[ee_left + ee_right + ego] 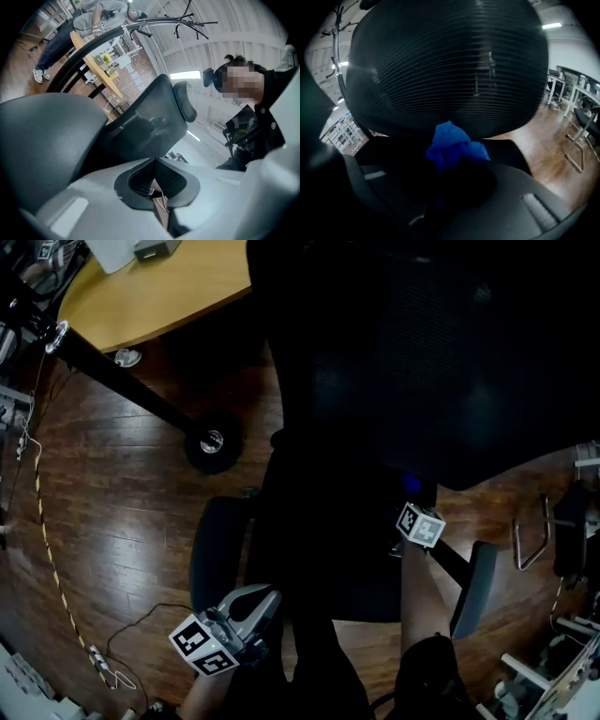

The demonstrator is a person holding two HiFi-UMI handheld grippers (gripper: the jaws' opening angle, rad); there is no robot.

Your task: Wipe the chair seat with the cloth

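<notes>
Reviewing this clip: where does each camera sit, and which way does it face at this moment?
Head view: on the person's head, looking steeply down on the black chair and wood floor; left gripper, right gripper and forearms show.
Left gripper view: on the left gripper, tilted up past the armrest towards the backrest; jaws together, empty; the person's chest shows.
Right gripper view: on the right gripper, facing the backrest; jaws clamp the blue cloth.
Shared: both gripper views show the backrest.

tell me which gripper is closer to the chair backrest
Right. The right gripper, clamping the blue cloth, is close in front of the backrest; the left gripper is farther back, beside the armrest.
</notes>
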